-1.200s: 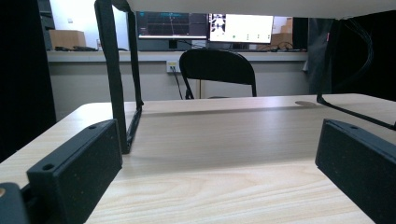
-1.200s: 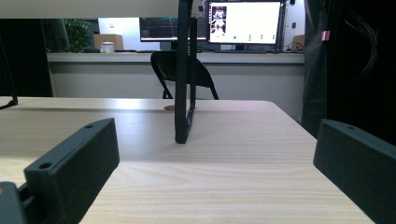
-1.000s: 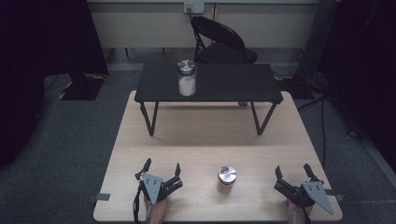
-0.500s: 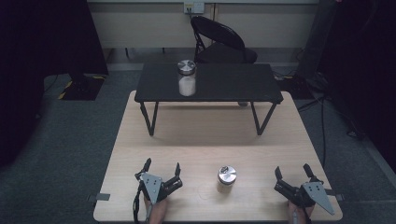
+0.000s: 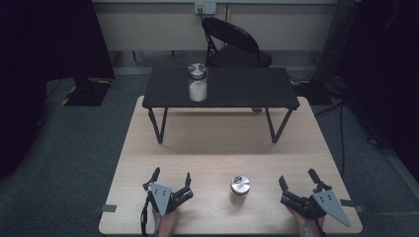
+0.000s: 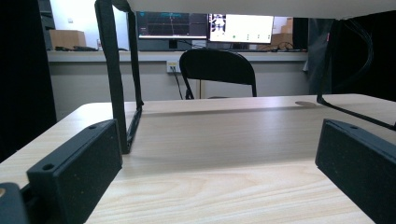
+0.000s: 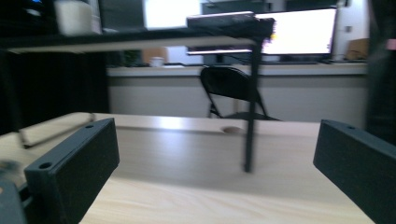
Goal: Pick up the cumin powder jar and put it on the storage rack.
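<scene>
Both grippers sat wide open, empty, on the light wooden table: left gripper, right gripper. Small glass jar with silver metal lid stood between them, untouched. Risk: careless approach could tip the narrow jar

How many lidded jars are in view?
2: a small jar on the wooden table between both grippers, and a taller jar on the black raised shelf.
</scene>
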`<state>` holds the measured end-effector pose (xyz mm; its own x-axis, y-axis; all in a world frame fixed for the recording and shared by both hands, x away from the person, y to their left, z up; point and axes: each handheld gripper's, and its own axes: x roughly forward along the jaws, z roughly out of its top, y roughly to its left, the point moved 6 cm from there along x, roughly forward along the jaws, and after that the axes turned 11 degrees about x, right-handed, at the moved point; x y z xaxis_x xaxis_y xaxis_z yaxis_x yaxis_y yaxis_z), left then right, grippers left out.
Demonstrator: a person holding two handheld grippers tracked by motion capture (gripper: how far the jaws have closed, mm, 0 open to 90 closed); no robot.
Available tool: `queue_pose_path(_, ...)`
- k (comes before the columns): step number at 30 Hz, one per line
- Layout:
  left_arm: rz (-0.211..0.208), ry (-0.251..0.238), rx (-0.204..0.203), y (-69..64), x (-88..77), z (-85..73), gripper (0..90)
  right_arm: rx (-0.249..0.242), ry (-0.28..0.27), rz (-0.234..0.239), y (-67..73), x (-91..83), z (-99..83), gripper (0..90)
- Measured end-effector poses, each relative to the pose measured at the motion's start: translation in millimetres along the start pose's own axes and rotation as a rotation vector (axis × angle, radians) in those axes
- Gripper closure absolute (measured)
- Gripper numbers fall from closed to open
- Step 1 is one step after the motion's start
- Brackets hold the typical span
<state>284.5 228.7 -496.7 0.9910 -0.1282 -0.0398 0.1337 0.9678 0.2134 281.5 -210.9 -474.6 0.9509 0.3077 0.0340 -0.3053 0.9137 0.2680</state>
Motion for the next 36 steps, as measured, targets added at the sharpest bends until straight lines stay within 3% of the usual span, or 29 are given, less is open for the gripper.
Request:
queue_pose_path(3,0.000,0.000,0.000,0.0,0.0,0.0,0.0,-0.004,0.004,0.076,7.0,3.8,2.5,0.0)
queue_pose_path(5,0.004,0.001,-0.001,-0.5,0.0,0.0,0.0,0.005,0.027,0.084,17.1,8.4,4.8,0.0)
queue_pose_path(12,0.006,0.001,0.000,-0.6,-0.1,0.1,0.0,0.013,0.010,0.209,39.2,10.6,-1.2,0.0)
queue_pose_path(18,0.006,0.001,0.000,-0.6,-0.1,0.1,0.0,-0.026,0.025,0.272,59.2,14.6,-10.5,0.0)
queue_pose_path(23,0.006,0.001,0.000,-0.6,-0.1,0.1,0.0,-0.024,0.056,0.286,67.0,20.6,-20.4,0.5)
queue_pose_path(36,0.006,0.001,0.000,-0.6,-0.1,0.1,0.0,-0.039,0.116,0.250,75.7,31.3,-37.7,8.0)
